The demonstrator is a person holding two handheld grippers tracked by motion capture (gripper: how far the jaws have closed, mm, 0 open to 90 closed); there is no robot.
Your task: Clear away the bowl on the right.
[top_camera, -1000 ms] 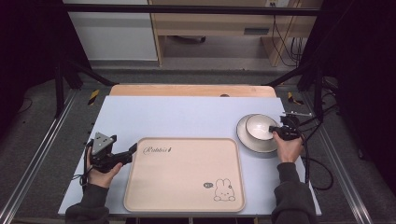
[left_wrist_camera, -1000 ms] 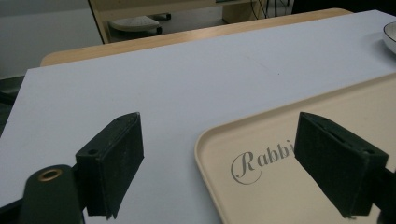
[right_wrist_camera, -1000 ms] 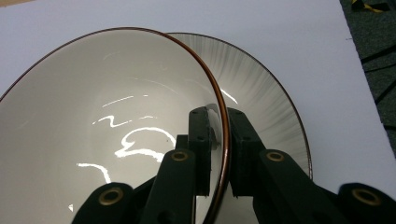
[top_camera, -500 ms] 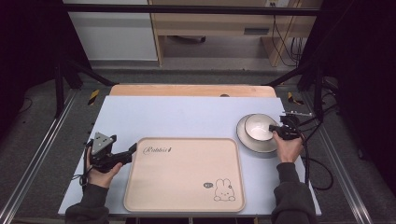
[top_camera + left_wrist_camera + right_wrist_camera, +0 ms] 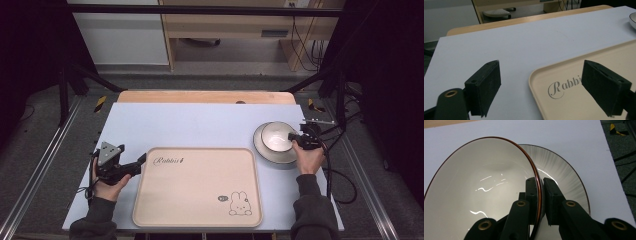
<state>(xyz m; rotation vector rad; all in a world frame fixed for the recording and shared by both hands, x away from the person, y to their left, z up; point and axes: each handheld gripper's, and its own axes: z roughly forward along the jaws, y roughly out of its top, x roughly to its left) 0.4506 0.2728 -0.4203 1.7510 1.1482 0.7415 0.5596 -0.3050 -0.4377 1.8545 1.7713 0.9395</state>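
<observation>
High view, tray (image 5: 197, 187) mid-table, left gripper (image 5: 141, 161) spread open at its corner, right gripper view, right gripper (image 5: 541, 195) pinching bowl (image 5: 481, 187) rim over plate (image 5: 564, 175).

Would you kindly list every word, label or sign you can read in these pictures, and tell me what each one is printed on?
"Rabbit": cursive script on the beige tray, near its far-left corner; the last letters are blurred in the high view and cut off by a jaw in the left gripper view.
Small dark oval mark beside the rabbit drawing on the tray: too small to read.
Nothing readable on the bowl, plate or table.
</observation>
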